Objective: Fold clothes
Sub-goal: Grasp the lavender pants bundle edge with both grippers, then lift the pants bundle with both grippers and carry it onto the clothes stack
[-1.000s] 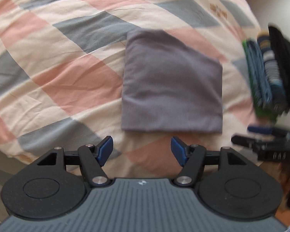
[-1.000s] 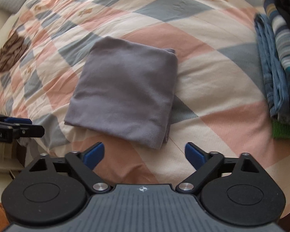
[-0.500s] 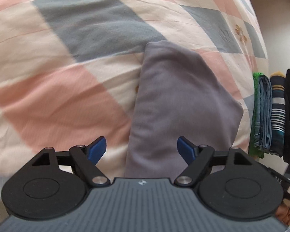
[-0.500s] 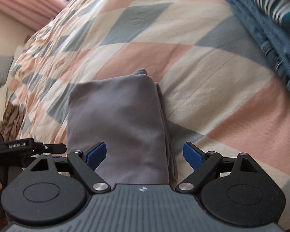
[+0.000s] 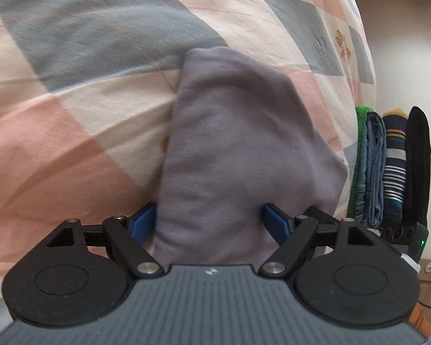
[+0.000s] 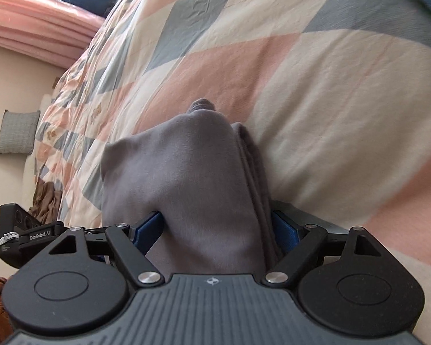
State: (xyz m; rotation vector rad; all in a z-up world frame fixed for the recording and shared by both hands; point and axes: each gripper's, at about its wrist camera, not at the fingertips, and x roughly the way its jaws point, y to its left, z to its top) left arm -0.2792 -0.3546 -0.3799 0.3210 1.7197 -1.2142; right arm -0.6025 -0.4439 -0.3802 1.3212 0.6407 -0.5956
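One folded grey garment (image 5: 238, 155) lies on one bed with a single checked quilt (image 5: 71, 92) of pink, grey and cream squares. Two tongs appear, the left tongs (image 5: 208, 222) and the right tongs (image 6: 217, 225), each with two blue pads (image 5: 142, 220). One stack of folded clothes (image 5: 388, 166) stands on edge at the side of the bed and counts at least four pieces: one green, one blue denim, one striped, one black. One crumpled brown cloth (image 6: 44, 198), one small grey checked pillow (image 6: 17, 132) and one pink bundle (image 6: 34, 23) show in the right wrist view.
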